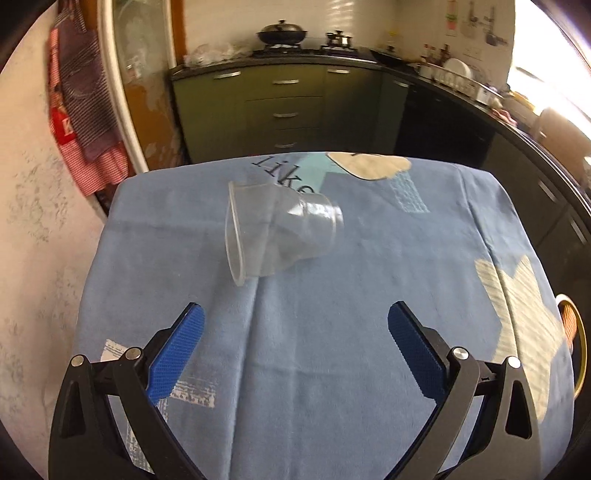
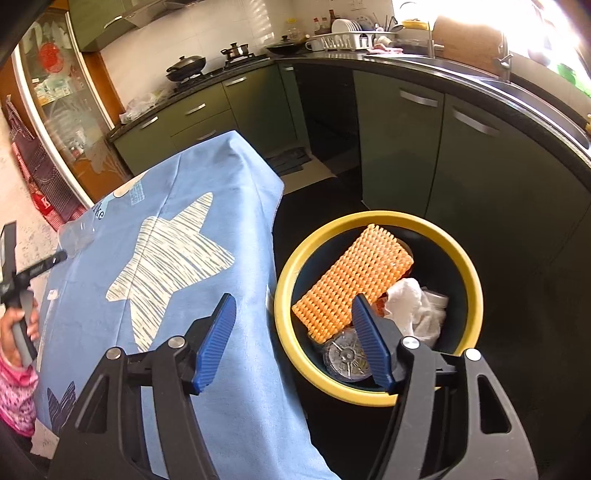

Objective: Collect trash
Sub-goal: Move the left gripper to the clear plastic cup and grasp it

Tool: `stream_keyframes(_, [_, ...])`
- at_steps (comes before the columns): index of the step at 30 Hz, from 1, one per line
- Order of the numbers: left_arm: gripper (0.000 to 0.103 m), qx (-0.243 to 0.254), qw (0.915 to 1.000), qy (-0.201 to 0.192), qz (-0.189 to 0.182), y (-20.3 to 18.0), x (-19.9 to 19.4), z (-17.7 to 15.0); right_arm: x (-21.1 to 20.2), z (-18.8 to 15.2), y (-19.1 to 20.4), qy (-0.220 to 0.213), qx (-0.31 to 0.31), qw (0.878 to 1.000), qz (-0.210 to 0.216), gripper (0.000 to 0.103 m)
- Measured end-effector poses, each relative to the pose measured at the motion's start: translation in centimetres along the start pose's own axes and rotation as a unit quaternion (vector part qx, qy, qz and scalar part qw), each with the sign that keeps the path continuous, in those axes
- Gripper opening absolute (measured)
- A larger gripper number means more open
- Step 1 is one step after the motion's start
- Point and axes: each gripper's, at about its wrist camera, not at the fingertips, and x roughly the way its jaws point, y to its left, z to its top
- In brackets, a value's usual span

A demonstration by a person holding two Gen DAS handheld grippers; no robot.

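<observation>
Left gripper (image 1: pixel 295 314): fingers spread wide, nothing between the blue pads (image 1: pixel 176 354); it hangs above the near part of the table.
Cup (image 1: pixel 280 230): clear plastic, lying on its side on the cloth (image 1: pixel 332 332), ahead of the left gripper and a little left of its midline. The rim faces left and toward the gripper, the base points away to the right. It is apart from both fingers.
Cloth: blue, draped over the table, printed with pale stars and the word "like" just beyond the cup.
Right gripper (image 2: pixel 293 306): fingers also spread, holding nothing; it sits over the gap between the table edge and the bin (image 2: pixel 369 218). The left finger is over the cloth, the right finger over the bin's mouth.
Bin: dark with a yellow rim, on the floor just right of the table, below and ahead of the right gripper.
Bin contents: an orange ridged pad (image 2: pixel 354 280) leaning across the top, a white crumpled wad (image 2: pixel 413 306) to its right, and a clear round lid or bottle base (image 2: pixel 345 356) nearest the gripper, partly hidden by the right finger.
Left gripper from the right view: its black handle and the hand (image 2: pixel 16 328) gripping it show at the far left edge, with the cup a faint blur (image 2: pixel 77 234) beside it.
Background: green cabinets (image 1: pixel 284 107) and a stove with a wok (image 1: pixel 282 34) beyond the table.
</observation>
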Motion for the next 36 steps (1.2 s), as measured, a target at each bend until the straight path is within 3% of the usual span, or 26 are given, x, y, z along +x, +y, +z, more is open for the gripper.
stream_keyframes(6, [0.098, -0.004, 0.9937, -0.016, 0.111, -2.0, 3.7, 1.9, 0.9, -0.4, -0.8, 0.006, -0.005, 1.0, 0.021, 0.063])
stream_keyframes(12, [0.098, 0.008, 0.9856, -0.023, 0.167, -2.9, 5.8, 2.7, 2.0, -1.1, -1.7, 0.018, -0.001, 0.999, 0.04, 0.063])
stream_keyframes(18, [0.098, 0.016, 0.9849, -0.016, 0.172, -3.2, 7.4, 3.4, 3.0, -1.5, -1.9, 0.028, -0.002, 0.998, 0.052, 0.063])
stream_keyframes(27, [0.098, -0.013, 0.989, -0.019, 0.146, -2.7, 8.2, 4.6, 3.2, -1.4, -2.1, 0.03, -0.008, 0.998, 0.058, 0.063])
stream_keyframes(30, [0.082, -0.022, 0.9909, -0.013, 0.132, -2.1, 8.4, 4.7, 3.2, -1.4, -2.1, 0.032, -0.009, 0.998, 0.06, 0.063])
stream_keyframes(31, [0.071, -0.022, 0.9917, -0.009, 0.127, -2.0, 8.4, 4.4, 3.2, -1.5, -2.2, 0.032, -0.009, 0.998, 0.061, 0.063])
stream_keyframes(36, [0.064, -0.01, 0.9936, -0.011, 0.112, -2.0, 7.6, 3.9, 3.1, -1.4, -2.1, 0.031, -0.013, 0.998, 0.062, 0.063])
